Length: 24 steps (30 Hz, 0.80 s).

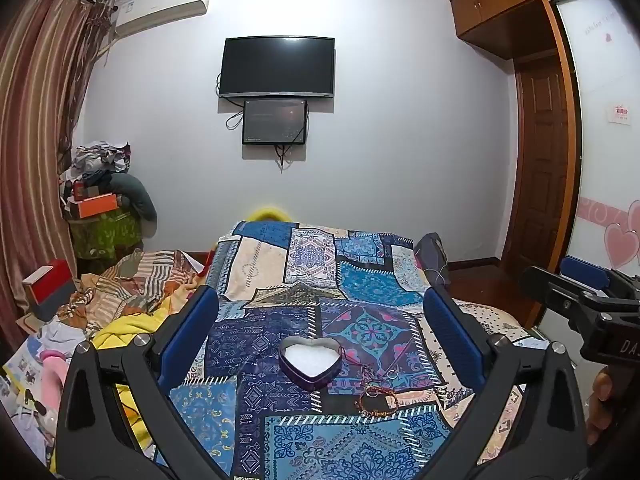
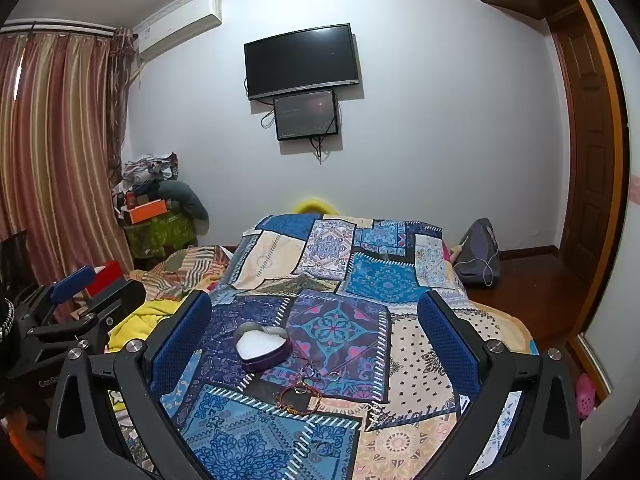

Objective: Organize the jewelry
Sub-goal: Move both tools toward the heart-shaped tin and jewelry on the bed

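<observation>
Both tools, left tool (image 1: 320,316) and right tool (image 2: 314,316), hang spread wide with nothing between the fingers, above a bed (image 2: 420,344) covered in blue patchwork cloth.

A heart-shaped tin (image 1: 310,360), open with white lining, sits mid-bed, its point toward the cameras; just beside it on the near right lies the jewelry (image 1: 376,394): a red beaded bracelet, cords and small rings, apart from the tin except for one cord near its rim. Beyond are a wall-mounted TV (image 1: 278,66), striped curtains (image 1: 36,120) and a wooden door (image 1: 540,160). Only the left view shows the heart-patterned wardrobe panel (image 1: 612,220) and the right tool at its edge; only the right view shows pink slippers (image 2: 586,396).
</observation>
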Tool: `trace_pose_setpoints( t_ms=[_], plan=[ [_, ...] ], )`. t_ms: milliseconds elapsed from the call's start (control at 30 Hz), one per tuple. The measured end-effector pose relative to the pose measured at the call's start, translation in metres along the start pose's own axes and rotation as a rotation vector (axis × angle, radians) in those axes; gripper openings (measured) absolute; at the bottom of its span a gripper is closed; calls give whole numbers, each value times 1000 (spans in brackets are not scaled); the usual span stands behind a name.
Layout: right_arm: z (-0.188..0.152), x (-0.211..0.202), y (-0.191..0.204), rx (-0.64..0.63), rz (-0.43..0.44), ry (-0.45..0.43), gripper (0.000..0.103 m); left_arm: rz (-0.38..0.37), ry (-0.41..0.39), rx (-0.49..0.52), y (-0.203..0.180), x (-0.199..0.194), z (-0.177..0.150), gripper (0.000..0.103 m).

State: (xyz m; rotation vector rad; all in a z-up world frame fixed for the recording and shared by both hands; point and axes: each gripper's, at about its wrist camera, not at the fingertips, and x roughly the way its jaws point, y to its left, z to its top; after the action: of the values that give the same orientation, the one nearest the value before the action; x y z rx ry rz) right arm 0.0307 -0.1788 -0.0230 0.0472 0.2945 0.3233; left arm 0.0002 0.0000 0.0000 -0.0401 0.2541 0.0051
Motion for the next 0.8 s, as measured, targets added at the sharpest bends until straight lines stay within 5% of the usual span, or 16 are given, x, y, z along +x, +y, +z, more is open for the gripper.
trace_pose_setpoints(
  t_ms=[467,800],
  plan=[
    [-16,11,2,-1,0,20,102,-5,7,2,1,1,-1,103],
    [-30,43,-7,-20,-10,121,102,10,70,18,6,28,-9,103]
  ],
)
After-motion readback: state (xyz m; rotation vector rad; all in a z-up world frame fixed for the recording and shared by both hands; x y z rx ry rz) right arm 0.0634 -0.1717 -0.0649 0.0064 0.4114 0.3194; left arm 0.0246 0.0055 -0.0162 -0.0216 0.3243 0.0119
